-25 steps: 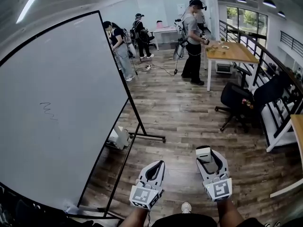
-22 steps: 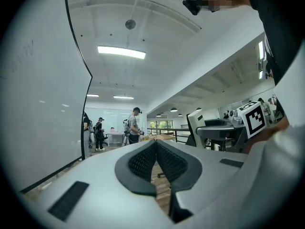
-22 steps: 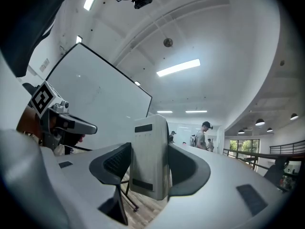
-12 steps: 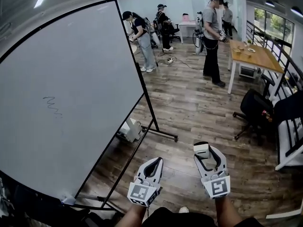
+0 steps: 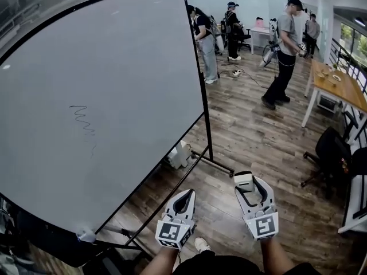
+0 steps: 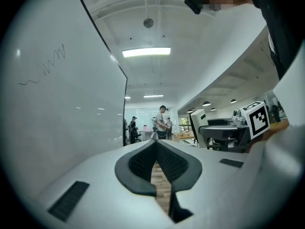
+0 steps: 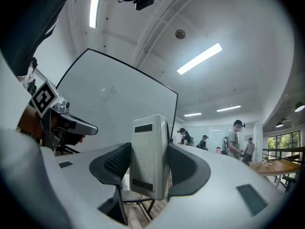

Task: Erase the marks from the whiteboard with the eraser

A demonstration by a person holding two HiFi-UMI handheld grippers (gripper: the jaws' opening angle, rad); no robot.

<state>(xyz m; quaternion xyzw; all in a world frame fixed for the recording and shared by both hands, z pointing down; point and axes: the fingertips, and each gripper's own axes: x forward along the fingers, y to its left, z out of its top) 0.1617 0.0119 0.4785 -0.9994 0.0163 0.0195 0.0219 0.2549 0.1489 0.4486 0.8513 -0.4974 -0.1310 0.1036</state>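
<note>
In the head view we are facing the whiteboard (image 5: 114, 56), standing to our left with a dark squiggle of marks (image 5: 84, 119) near its middle. We are holding the right gripper (image 5: 247, 188) low and well apart from the board, the eraser (image 5: 243, 179) sticking out at its tip, with the left gripper (image 5: 186, 195) beside it. In the left gripper view, its jaws are meeting at the tips with nothing between them. In the right gripper view, the jaws are clamping the eraser across its two broad sides. We are judging it a light, stiff, probably smooth block, best pinched firmly across the middle, leaving its wiping face free.
</note>
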